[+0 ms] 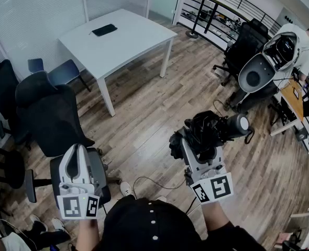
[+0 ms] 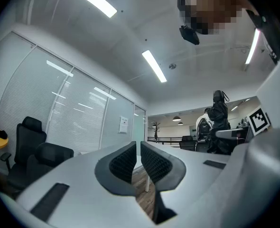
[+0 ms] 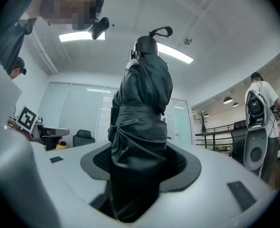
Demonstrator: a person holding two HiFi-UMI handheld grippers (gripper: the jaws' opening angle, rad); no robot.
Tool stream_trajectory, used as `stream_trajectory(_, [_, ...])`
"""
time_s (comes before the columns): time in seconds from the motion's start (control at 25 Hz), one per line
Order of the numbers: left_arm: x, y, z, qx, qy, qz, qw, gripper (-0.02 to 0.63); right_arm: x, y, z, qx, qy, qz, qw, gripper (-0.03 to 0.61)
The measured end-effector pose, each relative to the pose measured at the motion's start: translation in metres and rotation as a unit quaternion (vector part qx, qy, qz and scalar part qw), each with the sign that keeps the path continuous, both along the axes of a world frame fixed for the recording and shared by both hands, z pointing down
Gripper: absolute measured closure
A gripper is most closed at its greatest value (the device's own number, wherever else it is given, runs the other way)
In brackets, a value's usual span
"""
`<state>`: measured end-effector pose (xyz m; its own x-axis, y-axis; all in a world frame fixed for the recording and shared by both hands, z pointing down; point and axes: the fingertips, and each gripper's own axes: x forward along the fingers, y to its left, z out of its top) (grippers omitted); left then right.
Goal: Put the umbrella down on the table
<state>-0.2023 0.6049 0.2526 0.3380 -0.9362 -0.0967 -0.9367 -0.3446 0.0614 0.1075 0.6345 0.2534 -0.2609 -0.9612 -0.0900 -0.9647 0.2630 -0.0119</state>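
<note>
A folded black fabric umbrella (image 3: 144, 87), bundled tight and with a strap loop at its end, is clamped in the right gripper (image 1: 199, 144). In the right gripper view the two dark ribbed pads (image 3: 185, 163) press on the bunched cloth from both sides, and the jaws stand fairly wide round its bulk. From the head view the umbrella lies crosswise over the front of that gripper, its grey rounded end pointing to the picture's right. It is held in the air above the brown wooden plank floor (image 1: 144, 114). It is well apart from the white rectangular counter (image 1: 131, 43), which stands at the upper left of the head view. A flat black object (image 1: 104, 30) lies on the far part of the counter; what it is cannot be told. The left gripper (image 2: 136, 159) has its jaws drawn almost together, with only a thin slit between the ribbed pads and nothing in it. In the head view it sits low at the left, over a black office chair (image 1: 45, 114). At the far right a person in a white shirt (image 1: 302, 42) stands beside a rounded white-and-dark machine (image 1: 259, 69). A black railing (image 1: 233, 1) runs along the back of the room.
</note>
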Motion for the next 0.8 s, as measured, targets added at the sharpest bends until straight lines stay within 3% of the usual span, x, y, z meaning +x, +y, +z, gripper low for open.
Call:
stream_trajectory(0.28, [0.007, -0.004, 0.002, -0.002, -0.003, 0.005, 1.0000, 0.575, 0.002, 0.000, 0.000, 0.001, 0.007, 0.002, 1.000, 0.318])
stream_trajectory(0.44, [0.004, -0.009, 0.007, -0.007, -0.006, 0.008, 0.9999, 0.575, 0.002, -0.001, 0.003, -0.001, -0.016, 0.009, 1.000, 0.316])
stream_trajectory(0.8, [-0.031, -0.044, 0.012, -0.010, 0.002, 0.025, 0.9996, 0.589, -0.026, -0.027, 0.009, -0.012, -0.028, 0.034, 0.999, 0.318])
